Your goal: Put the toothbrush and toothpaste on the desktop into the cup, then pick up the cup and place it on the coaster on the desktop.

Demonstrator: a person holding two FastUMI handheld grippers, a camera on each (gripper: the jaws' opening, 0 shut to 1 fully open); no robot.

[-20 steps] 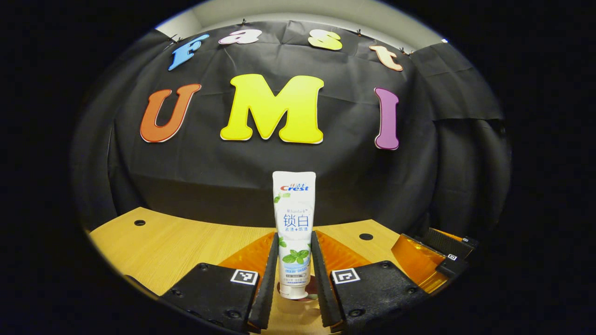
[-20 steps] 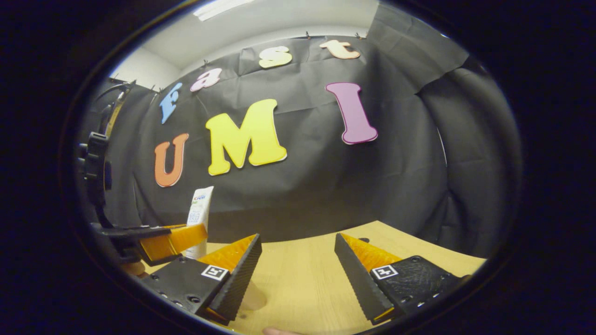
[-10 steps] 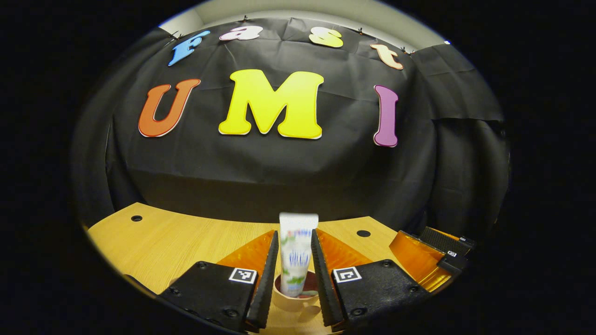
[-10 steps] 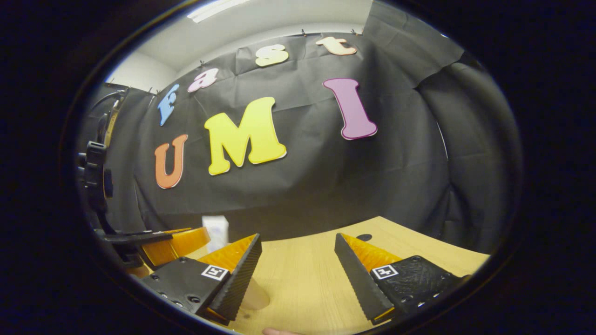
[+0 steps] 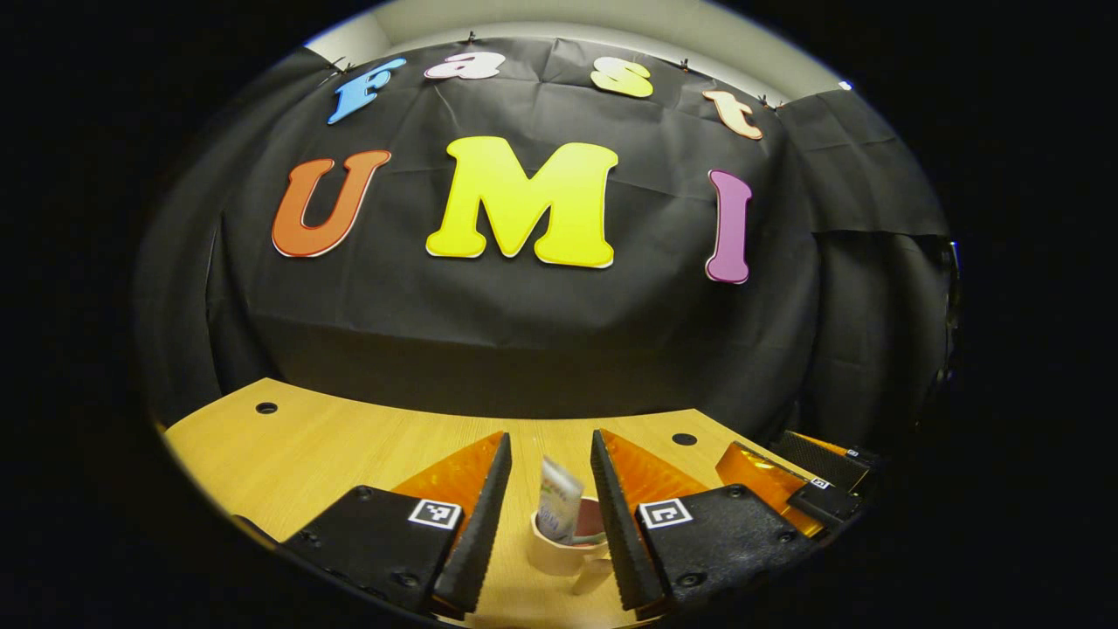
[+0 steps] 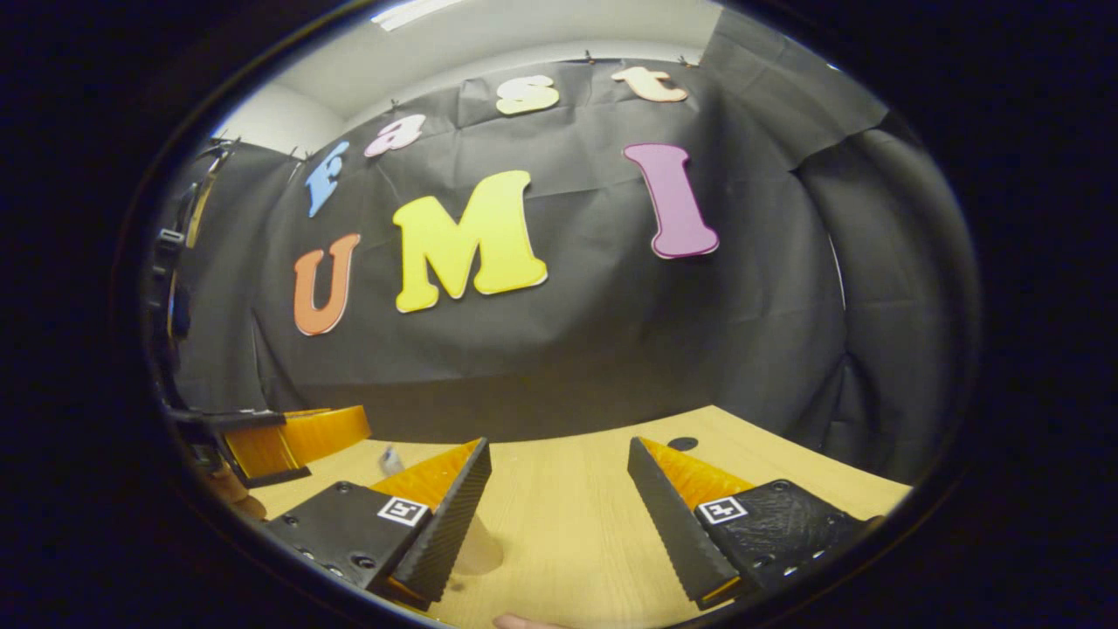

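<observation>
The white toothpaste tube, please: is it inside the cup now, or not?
Inside. The white toothpaste tube stands tilted in the pale cup, its top poking above the rim, free between the left gripper's open fingers.

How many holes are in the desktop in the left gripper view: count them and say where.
2. One hole sits near the desktop's far left corner; the second hole lies near the far edge toward the right. Others may be hidden.
</observation>
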